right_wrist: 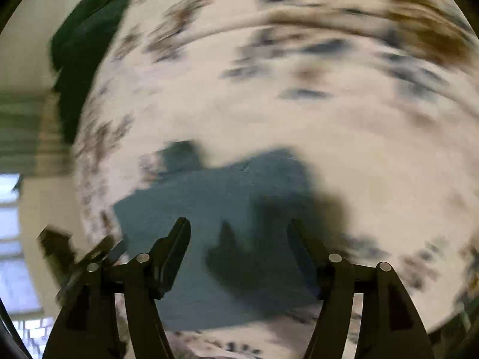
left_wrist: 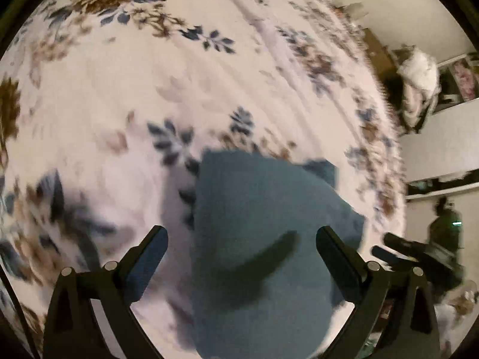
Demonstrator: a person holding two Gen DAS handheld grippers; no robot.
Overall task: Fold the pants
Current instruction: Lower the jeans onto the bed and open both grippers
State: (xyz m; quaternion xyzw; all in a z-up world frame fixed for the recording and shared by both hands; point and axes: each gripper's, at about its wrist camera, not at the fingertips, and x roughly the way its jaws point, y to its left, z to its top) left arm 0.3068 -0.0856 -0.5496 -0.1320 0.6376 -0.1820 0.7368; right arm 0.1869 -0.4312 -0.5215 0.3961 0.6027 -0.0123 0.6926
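Note:
The blue-grey pants lie folded into a compact shape on the floral bedspread. My left gripper is open and empty, held above the pants with its fingers spread to either side. In the right wrist view the pants lie below my right gripper, which is also open and empty above them. Both gripper shadows fall on the cloth. My right gripper also shows at the right edge of the left wrist view. Both views are motion-blurred.
The bed's right edge drops to a dark floor beside a white wall. A white bundle sits past that edge. A dark garment lies at the bed's far left edge, near a window.

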